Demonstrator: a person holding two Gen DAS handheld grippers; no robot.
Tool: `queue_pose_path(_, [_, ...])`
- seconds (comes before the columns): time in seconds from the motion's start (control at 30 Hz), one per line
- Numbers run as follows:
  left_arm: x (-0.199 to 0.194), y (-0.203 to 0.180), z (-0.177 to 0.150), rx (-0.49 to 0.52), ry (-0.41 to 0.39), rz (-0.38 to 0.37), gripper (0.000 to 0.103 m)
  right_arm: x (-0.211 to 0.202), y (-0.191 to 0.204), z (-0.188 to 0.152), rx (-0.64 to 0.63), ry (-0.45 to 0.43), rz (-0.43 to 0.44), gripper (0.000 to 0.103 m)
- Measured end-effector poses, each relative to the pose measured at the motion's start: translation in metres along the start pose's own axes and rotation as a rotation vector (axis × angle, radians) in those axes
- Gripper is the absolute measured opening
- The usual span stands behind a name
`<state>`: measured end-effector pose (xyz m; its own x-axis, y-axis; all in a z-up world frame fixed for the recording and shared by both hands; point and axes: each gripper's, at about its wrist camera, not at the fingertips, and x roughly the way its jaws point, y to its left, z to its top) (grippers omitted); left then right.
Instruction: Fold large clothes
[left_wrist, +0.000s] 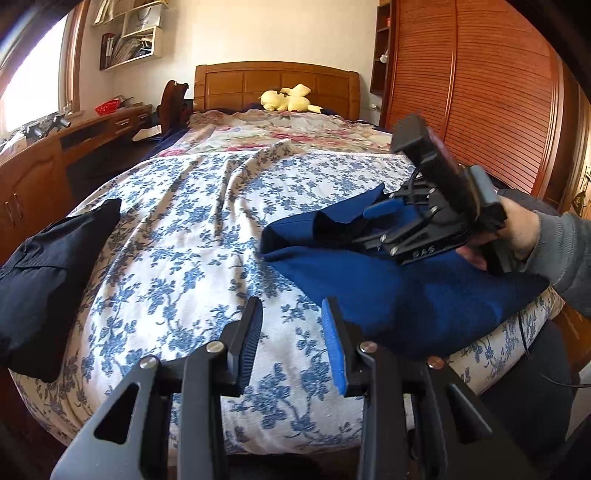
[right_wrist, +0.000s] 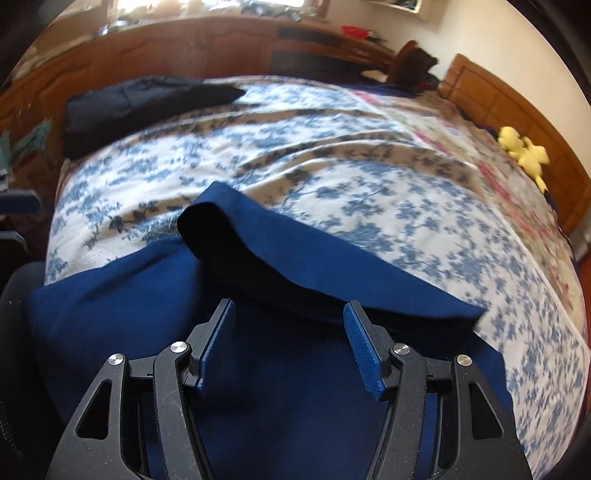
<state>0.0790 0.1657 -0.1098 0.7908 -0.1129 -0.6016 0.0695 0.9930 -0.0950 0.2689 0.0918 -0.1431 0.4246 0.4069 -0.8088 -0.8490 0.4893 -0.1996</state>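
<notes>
A dark blue garment (left_wrist: 399, 291) lies partly folded on the floral bed sheet (left_wrist: 192, 236) at the near right. It also fills the lower part of the right wrist view (right_wrist: 280, 280), with one flap folded over. My right gripper (right_wrist: 290, 314) is open just above the garment, holding nothing; it shows in the left wrist view (left_wrist: 365, 221) resting over the cloth, held by a hand. My left gripper (left_wrist: 291, 310) is open and empty above the sheet, just left of the garment's near edge.
A black folded garment (left_wrist: 51, 266) lies at the bed's left edge; it also shows in the right wrist view (right_wrist: 140, 107). A yellow plush toy (left_wrist: 288, 98) sits by the headboard. A wooden desk (left_wrist: 44, 162) stands left and a wardrobe (left_wrist: 480, 92) right.
</notes>
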Motion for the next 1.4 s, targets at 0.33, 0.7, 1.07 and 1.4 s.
queue_pose_path(0.33, [-0.004, 0.015, -0.005, -0.016, -0.012, 0.004, 0.031, 0.040, -0.004, 0.022, -0.112, 0.071, -0.203, 0.064])
queue_pose_path(0.7, [0.000, 0.010, -0.003, -0.005, -0.004, -0.009, 0.031, -0.004, -0.070, 0.051, 0.145, -0.084, -0.267, 0.064])
queue_pose_path(1.07, [0.000, -0.026, 0.005, 0.041, -0.004, -0.052, 0.031, -0.084, -0.055, -0.055, 0.241, -0.064, -0.163, 0.064])
queue_pose_path(1.4, [0.012, -0.058, 0.005, 0.074, 0.019, -0.098, 0.031, -0.178, -0.069, -0.194, 0.444, -0.039, -0.247, 0.064])
